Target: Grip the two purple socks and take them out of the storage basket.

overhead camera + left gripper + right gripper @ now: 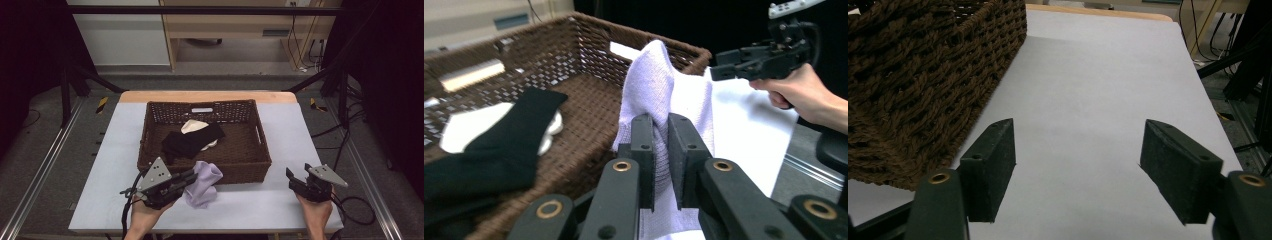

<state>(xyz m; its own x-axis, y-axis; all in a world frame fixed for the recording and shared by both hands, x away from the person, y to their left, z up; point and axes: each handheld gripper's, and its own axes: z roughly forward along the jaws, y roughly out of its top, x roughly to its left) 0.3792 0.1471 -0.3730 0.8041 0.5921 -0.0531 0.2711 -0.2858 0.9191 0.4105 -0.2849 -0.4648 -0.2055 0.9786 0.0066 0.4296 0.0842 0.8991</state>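
Observation:
A lavender sock (204, 182) hangs over the front wall of a brown wicker basket (240, 172) and trails onto the table. My left gripper (192, 176) is shut on it; in the left gripper view the two pads (661, 122) pinch the sock's fabric (649, 75), which rises above them. Inside the basket (589, 30) a black sock (192, 140) lies across a white sock (192, 125). My right gripper (298, 171) stands open just above the table, right of the basket. Its jaws (1078, 135) are wide apart with only bare table between them.
A pale grey cover (1088, 65) lies over the table. The basket's side wall (913, 75) is close to the left of my right gripper. The other hand with its gripper (718, 64) appears at the upper right of the left gripper view. Cables lie on the floor to the right.

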